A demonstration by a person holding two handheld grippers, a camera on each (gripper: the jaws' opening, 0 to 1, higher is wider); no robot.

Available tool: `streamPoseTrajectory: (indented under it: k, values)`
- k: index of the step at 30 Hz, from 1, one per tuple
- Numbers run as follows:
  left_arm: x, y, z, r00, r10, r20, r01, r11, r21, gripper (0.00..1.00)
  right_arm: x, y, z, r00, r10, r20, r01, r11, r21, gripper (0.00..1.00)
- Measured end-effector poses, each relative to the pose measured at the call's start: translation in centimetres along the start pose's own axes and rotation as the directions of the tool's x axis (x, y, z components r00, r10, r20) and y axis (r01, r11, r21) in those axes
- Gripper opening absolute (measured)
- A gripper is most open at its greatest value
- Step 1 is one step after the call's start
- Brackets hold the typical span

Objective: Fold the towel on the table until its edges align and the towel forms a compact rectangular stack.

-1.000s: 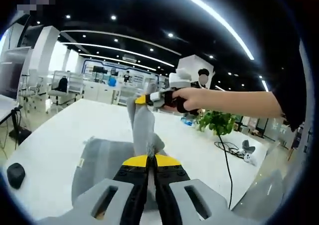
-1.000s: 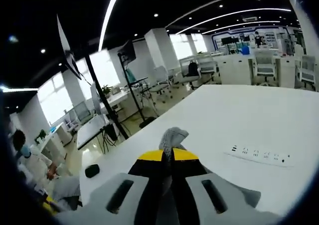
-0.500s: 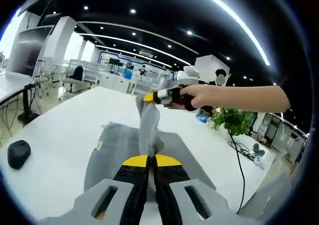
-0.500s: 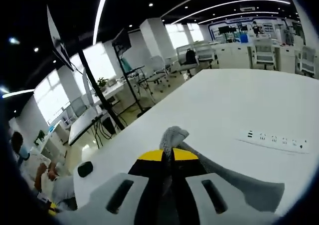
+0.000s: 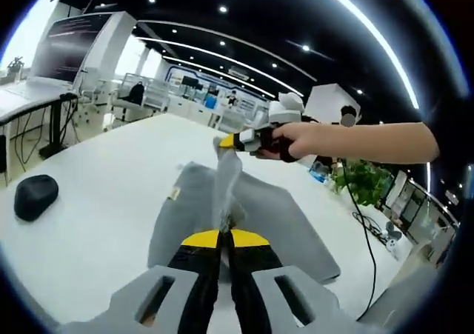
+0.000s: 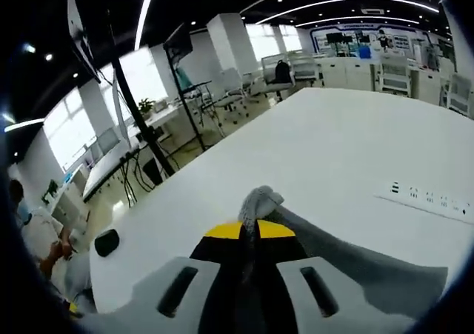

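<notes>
In the left gripper view, your left gripper [image 5: 224, 237] has its yellow-tipped jaws closed on a raised fold of the grey towel [image 5: 252, 212]. The rest of the towel lies spread on the white table [image 5: 104, 201]. From your jaws a strip of the cloth rises up to the right gripper [image 5: 231, 141], which your hand [image 5: 300, 138] holds above the table (it also pinches the towel edge). A black mouse [image 5: 35, 196] sits on the table, well apart from the towel.

In the right gripper view, your right gripper [image 6: 249, 231] is clamped on a bunched corner of the towel [image 6: 259, 201]. More grey cloth hangs below, and a white power strip [image 6: 433, 198] lies on the table [image 6: 326, 141].
</notes>
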State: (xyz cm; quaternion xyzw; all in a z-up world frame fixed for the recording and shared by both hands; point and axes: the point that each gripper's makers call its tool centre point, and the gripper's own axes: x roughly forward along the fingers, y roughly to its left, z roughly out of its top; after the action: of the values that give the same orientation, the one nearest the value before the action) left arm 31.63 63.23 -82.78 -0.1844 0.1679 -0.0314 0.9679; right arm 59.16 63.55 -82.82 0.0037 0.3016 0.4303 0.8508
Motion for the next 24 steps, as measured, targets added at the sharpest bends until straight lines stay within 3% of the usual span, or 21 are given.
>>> streamPoseTrajectory:
  k: [12, 18, 24]
  values:
    - [0.4, 4.3, -2.5, 0.994, 0.083, -0.068, -0.087, 0.994, -0.070, 0.08, 3.9, 1.1, -1.2, 1.000, 0.014, -0.001, -0.014, 0.998, -0.066, 0.10]
    - [0.2, 5.5, -2.6, 0.990, 0.115, -0.080, -0.121, 0.990, -0.071, 0.16, 3.8, 1.5, -0.4, 0.999, 0.035, 0.028, -0.033, 0.995, -0.099, 0.14]
    - [0.3, 6.1, -2.7, 0.986, 0.140, -0.090, -0.146, 0.988, -0.060, 0.18, 3.6, 0.9, -0.4, 0.999, 0.040, 0.028, -0.037, 0.994, -0.106, 0.13]
